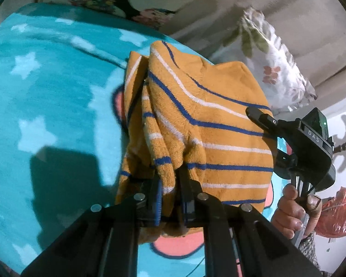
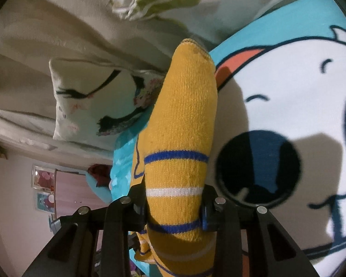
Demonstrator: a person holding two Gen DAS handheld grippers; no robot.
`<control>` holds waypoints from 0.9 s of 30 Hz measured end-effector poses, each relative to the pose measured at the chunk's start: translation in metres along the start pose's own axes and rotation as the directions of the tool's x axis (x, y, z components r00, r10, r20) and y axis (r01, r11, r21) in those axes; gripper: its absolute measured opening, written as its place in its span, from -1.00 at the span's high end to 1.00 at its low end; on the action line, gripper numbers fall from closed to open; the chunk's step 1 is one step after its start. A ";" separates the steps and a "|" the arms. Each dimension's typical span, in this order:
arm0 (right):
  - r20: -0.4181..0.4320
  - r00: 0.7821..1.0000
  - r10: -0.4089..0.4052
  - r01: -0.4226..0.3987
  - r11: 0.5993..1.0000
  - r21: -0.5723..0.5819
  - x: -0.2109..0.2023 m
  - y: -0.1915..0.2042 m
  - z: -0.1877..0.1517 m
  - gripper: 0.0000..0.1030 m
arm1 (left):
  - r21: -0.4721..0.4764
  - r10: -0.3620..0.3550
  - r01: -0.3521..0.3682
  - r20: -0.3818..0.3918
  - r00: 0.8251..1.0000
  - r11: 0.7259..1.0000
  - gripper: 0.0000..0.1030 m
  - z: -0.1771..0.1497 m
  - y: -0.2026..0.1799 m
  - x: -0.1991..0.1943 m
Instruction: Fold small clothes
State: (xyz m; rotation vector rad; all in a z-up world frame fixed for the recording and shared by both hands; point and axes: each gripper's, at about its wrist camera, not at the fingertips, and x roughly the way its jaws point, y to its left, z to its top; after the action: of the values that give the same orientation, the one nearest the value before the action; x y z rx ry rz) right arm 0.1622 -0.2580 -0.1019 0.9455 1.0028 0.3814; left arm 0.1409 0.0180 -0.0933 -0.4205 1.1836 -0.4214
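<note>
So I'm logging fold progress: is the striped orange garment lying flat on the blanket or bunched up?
Bunched up. The striped orange garment hangs in creased folds, clamped by both the left tongs and right tongs, above the blue blanket.

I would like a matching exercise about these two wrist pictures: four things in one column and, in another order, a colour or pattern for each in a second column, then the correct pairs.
Column one:
1. small garment
2. blanket
3. pillow
4. left gripper

Column two:
A. turquoise with pale stars
B. black
C. white with green leaves and pink flowers
D. mustard yellow with blue and white stripes

Pairs: 1-D, 2-A, 3-C, 4-B.

Both the left gripper and the right gripper are closed on the small garment, held above the blanket.
</note>
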 end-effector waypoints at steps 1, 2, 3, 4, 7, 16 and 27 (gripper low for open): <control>0.007 1.000 -0.004 0.004 1.000 0.006 -0.006 -0.004 0.001 0.30 | 0.010 0.001 0.000 -0.005 1.000 1.000 0.77 -0.002 -0.007 0.003; 0.012 1.000 -0.006 0.006 1.000 0.009 -0.011 -0.008 0.002 0.30 | 0.016 0.001 -0.001 -0.009 1.000 1.000 0.77 -0.003 -0.012 0.007; 0.017 1.000 -0.009 0.009 1.000 0.013 -0.017 -0.012 0.003 0.30 | 0.024 0.001 -0.001 -0.014 1.000 1.000 0.77 -0.005 -0.017 0.010; 0.022 1.000 -0.012 0.011 1.000 0.018 -0.022 -0.016 0.003 0.30 | 0.032 0.002 -0.001 -0.018 1.000 0.999 0.77 -0.006 -0.023 0.013; 0.034 0.999 -0.017 0.016 0.999 0.030 -0.036 -0.027 0.006 0.30 | 0.047 0.001 0.000 -0.029 1.000 0.999 0.77 -0.010 -0.037 0.020; 0.054 0.998 -0.016 0.013 0.998 0.059 -0.063 -0.050 0.017 0.30 | 0.078 0.024 -0.020 -0.042 0.999 0.997 0.77 -0.019 -0.071 0.035; 0.018 0.999 -0.027 0.026 0.998 0.060 -0.075 -0.076 0.035 0.25 | 0.080 0.093 -0.091 -0.019 0.995 0.993 0.77 -0.025 -0.093 0.044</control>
State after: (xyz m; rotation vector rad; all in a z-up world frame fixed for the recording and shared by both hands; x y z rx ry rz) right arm 0.1426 -0.3680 -0.1162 0.9871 1.0137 0.3214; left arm 0.1226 -0.0857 -0.0876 -0.2921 1.1991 -0.3921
